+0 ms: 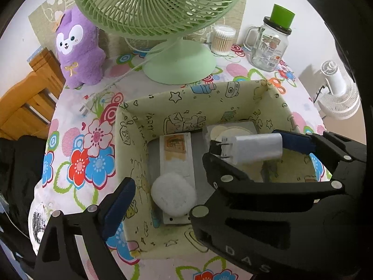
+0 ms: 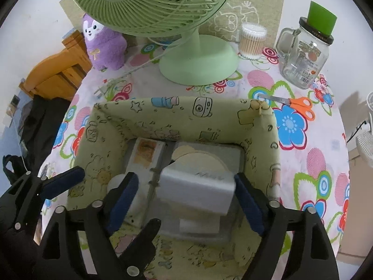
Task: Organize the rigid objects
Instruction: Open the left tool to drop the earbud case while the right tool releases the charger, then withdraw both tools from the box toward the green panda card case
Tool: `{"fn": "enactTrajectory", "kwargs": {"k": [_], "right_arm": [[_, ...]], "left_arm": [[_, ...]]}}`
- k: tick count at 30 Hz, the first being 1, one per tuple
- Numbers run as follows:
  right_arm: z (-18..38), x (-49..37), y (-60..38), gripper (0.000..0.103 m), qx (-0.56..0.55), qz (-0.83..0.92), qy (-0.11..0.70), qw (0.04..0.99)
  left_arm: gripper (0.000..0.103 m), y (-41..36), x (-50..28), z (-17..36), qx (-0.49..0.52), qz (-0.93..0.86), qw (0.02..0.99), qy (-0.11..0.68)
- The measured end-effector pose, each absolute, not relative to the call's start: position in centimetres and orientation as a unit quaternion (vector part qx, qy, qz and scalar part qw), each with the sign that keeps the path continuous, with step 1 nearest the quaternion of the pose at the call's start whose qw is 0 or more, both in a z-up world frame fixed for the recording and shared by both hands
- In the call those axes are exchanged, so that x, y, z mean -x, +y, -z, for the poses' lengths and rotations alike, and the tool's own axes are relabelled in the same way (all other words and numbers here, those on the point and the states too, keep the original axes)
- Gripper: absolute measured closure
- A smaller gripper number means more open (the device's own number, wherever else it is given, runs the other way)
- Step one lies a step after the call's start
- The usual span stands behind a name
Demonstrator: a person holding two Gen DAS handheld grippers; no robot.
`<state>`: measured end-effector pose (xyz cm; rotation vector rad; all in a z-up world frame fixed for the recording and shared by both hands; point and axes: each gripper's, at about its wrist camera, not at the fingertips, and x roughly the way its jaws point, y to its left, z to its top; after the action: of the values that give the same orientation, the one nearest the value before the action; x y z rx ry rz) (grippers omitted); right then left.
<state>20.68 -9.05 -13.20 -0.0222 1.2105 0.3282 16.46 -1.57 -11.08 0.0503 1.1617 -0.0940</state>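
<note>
The right gripper (image 1: 250, 149) is clamping a white plug-in charger block (image 1: 254, 148) over the pale green cartoon-print fabric bin (image 1: 209, 98), while the left gripper (image 2: 63, 182) is hanging beside it, fingers apart. A mint green desk fan (image 2: 167, 11) is looming behind on the floral tabletop (image 2: 310, 144). Only the right wrist view is catching the orange-handled scissors (image 2: 296, 103).

Lighting was even, soft and indoor, moderately bright, source not identifiable. Shadows were faint, one grey patch on the wall at right. Small glare sat on the glass jar (image 2: 303, 56). Fisheye bending was strong toward black vignetted corners. The charger (image 2: 198, 186) was blurred in the right view, sharp in the left; the white pouch (image 1: 173, 194) looked overexposed.
</note>
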Motion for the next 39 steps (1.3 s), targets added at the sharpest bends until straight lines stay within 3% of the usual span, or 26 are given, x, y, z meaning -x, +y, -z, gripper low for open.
{"fn": "enactTrajectory", "kwargs": {"k": [9,39], "right_arm": [[12.8,-18.8,-9.3,0.009,0.0,-0.147,0.567,0.81],[8.8,-13.1,-11.6,0.008,-0.013,-0.126,0.534,0.836]], "left_arm": [[0.008,-1.8,-14.7,10.7,-0.033,0.05,0.836,0.545],[0.005,-3.2,-10.1,8.1,-0.048,0.05,0.85,0.522]]}}
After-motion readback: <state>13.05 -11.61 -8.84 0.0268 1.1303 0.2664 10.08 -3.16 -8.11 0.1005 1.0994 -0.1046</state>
